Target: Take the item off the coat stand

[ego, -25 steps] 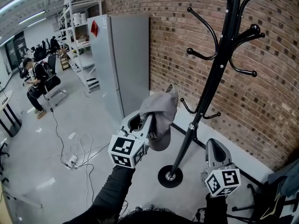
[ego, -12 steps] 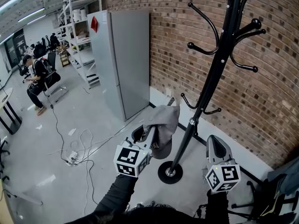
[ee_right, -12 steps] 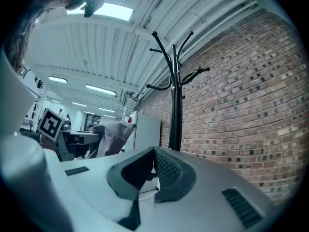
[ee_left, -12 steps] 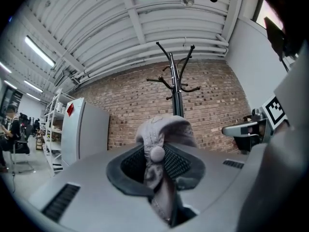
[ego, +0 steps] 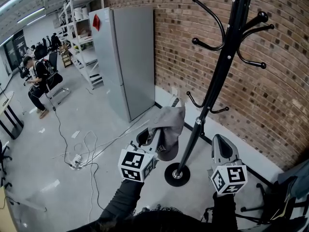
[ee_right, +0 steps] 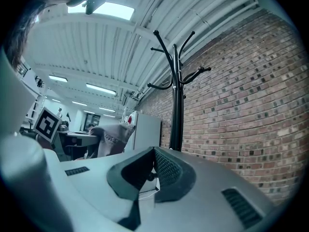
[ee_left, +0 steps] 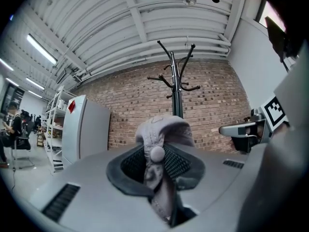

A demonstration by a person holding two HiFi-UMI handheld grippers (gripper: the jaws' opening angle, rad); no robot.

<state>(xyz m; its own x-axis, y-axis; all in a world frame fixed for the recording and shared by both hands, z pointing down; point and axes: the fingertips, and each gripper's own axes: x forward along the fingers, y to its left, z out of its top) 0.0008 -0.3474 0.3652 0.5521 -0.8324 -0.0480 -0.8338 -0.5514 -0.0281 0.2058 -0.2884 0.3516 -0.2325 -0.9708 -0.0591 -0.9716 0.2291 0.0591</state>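
One cap is off the stand, and the task looks all but finished.
At lower centre-left, the left gripper [ego: 153,135] is clamped on the grey cap [ego: 170,123] and lifted on a dark-sleeved forearm [ego: 120,199]. The cap hangs clear of the black coat stand [ego: 218,76] just to its right. Every hook in view is bare, so what seems left is carrying the cap away or setting it down. At lower right, the right gripper [ego: 222,141] points upward near the stand's base, its jaws slightly apart with nothing between them.
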